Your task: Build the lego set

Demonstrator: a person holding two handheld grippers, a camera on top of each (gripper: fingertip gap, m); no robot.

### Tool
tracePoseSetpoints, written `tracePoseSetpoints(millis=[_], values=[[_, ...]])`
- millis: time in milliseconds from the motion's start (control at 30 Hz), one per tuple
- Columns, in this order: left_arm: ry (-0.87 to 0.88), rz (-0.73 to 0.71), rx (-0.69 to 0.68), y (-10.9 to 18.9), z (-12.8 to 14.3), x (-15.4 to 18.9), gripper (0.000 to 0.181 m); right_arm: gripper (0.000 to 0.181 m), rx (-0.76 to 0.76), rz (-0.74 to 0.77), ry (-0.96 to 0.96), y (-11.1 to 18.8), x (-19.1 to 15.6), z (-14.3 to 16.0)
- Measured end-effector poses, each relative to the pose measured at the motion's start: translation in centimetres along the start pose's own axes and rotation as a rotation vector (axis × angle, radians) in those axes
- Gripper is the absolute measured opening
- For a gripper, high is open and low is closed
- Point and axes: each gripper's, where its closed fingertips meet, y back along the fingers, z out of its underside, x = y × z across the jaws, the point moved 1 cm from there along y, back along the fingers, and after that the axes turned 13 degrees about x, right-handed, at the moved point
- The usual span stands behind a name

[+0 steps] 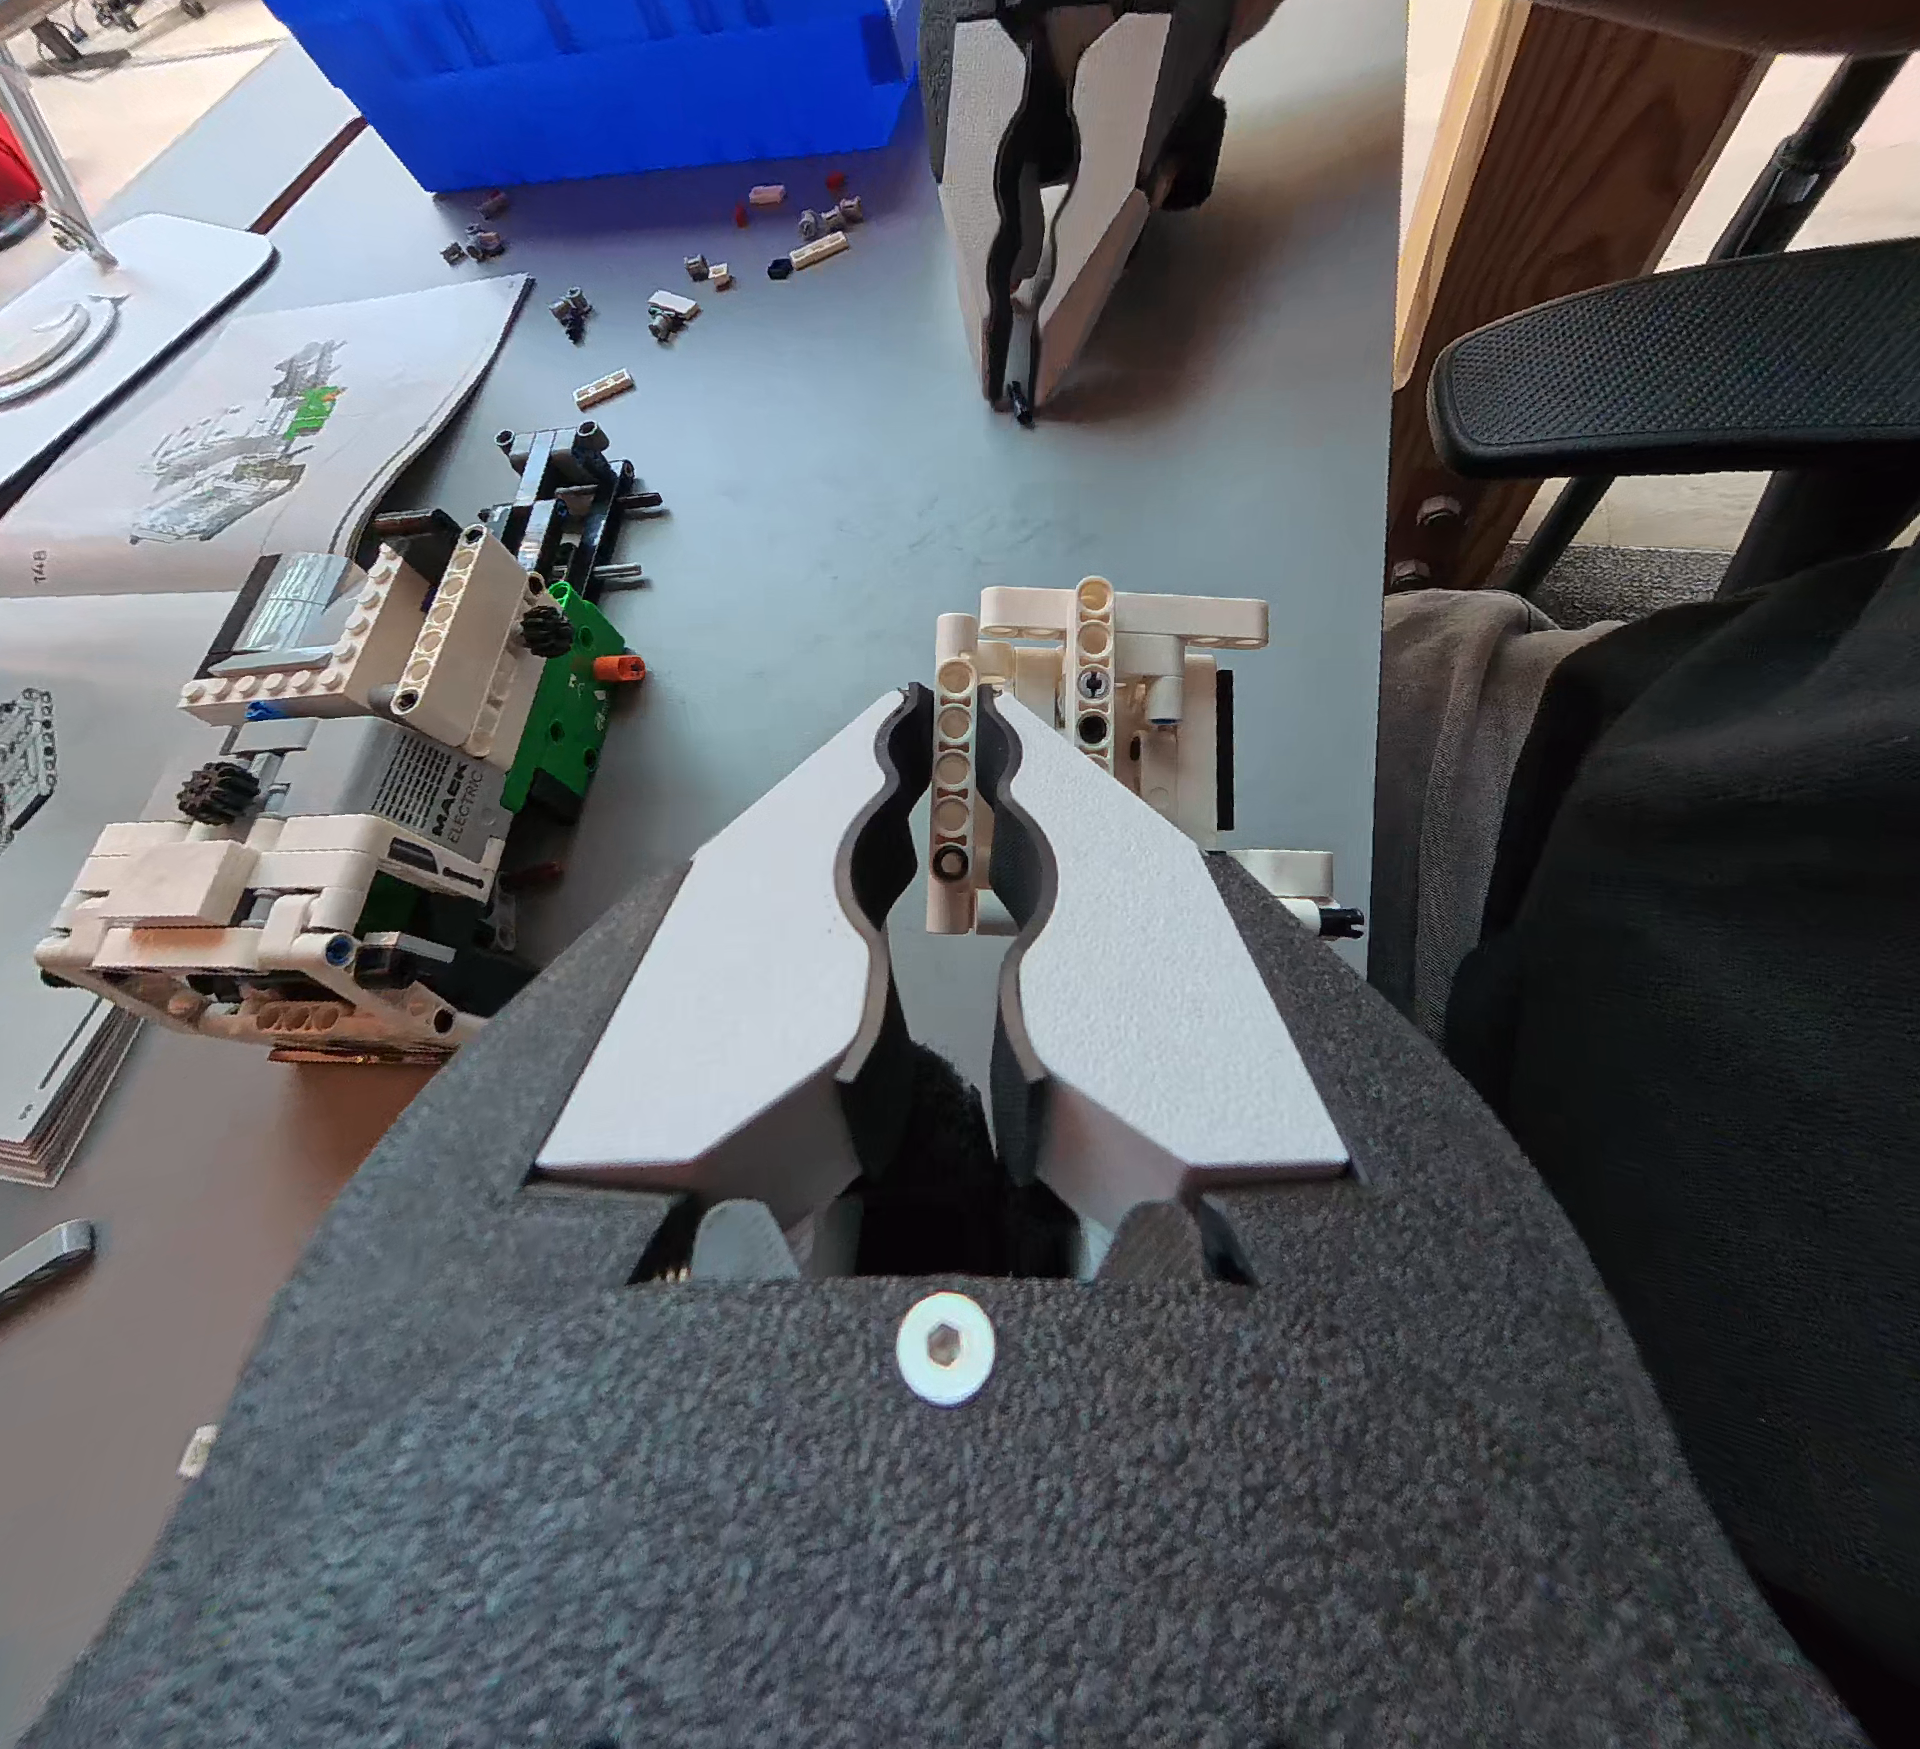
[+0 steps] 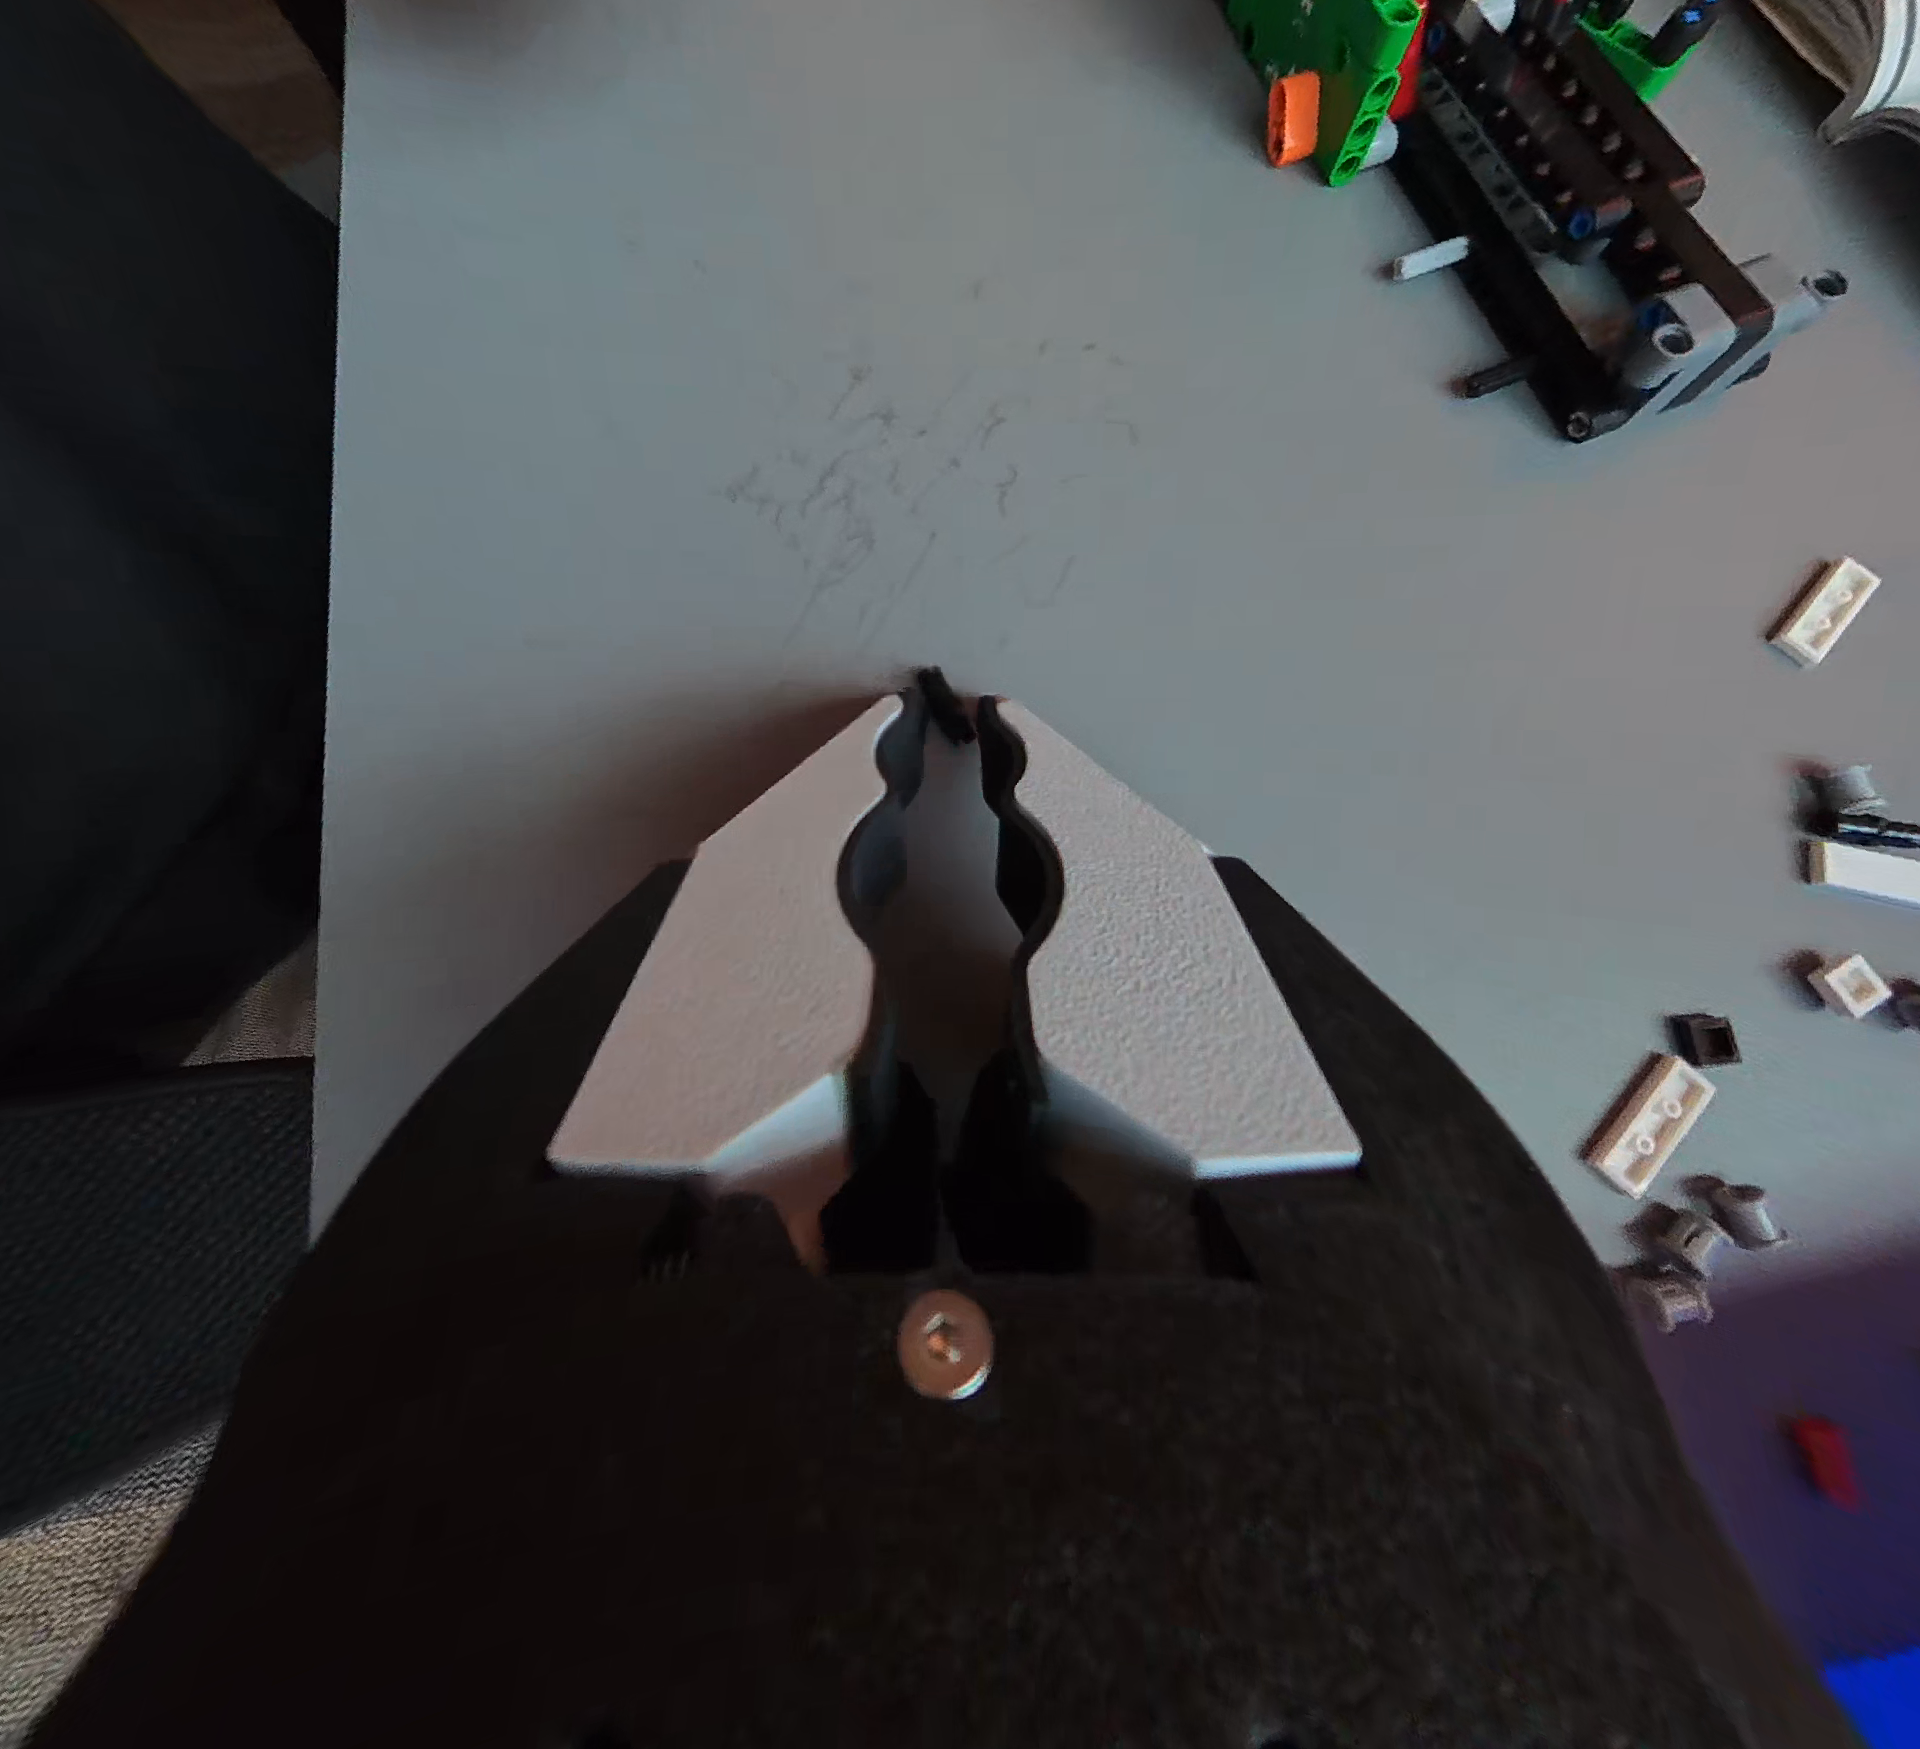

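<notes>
Two chunks in so far: my left gripper (image 1: 954, 712) is clamped on the white sub-assembly (image 1: 1101, 712) near me, my right gripper (image 2: 948, 712) is pinching a black pin (image 2: 943, 707) at the table (image 2: 727, 297), truck body (image 1: 343, 764) half built, loose pieces (image 1: 675, 286) waiting by the blue bin (image 1: 582, 6).

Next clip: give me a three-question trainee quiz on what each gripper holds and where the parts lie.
1. True or false: the left gripper is shut on a white beam of the white sub-assembly.
2. What does the right gripper pinch at its tips?
A. black pin
B. red brick
C. orange connector
3. Fill in: the loose small parts lie in front of the ____ bin.

Key: 1 true; 2 A; 3 blue.
</notes>
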Motion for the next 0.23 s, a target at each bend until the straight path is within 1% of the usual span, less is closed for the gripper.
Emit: tracePoseSetpoints(millis=[33, 100, 133, 200, 233], values=[[0.001, 0.001, -0.002, 0.0, 0.1, 0.0, 0.007, 0.004, -0.004, 0.005, 0.019, 0.0, 0.0, 0.0], [-0.012, -0.001, -0.004, 0.0, 0.0, 0.1, 0.007, 0.004, -0.037, 0.022, 0.045, 0.0, 0.1, 0.1], [-0.021, 0.001, -0.006, 0.0, -0.1, 0.2, 0.007, 0.004, -0.080, 0.035, 0.059, 0.3, 0.3, 0.2], [-0.044, 0.010, -0.015, 0.0, -0.5, 0.3, 0.007, 0.003, -0.189, 0.072, 0.090, 1.7, 0.8, -0.2], [-0.062, 0.019, -0.030, 0.0, -0.6, 0.3, 0.007, 0.003, -0.270, 0.094, 0.098, 2.7, 1.2, -0.5]])
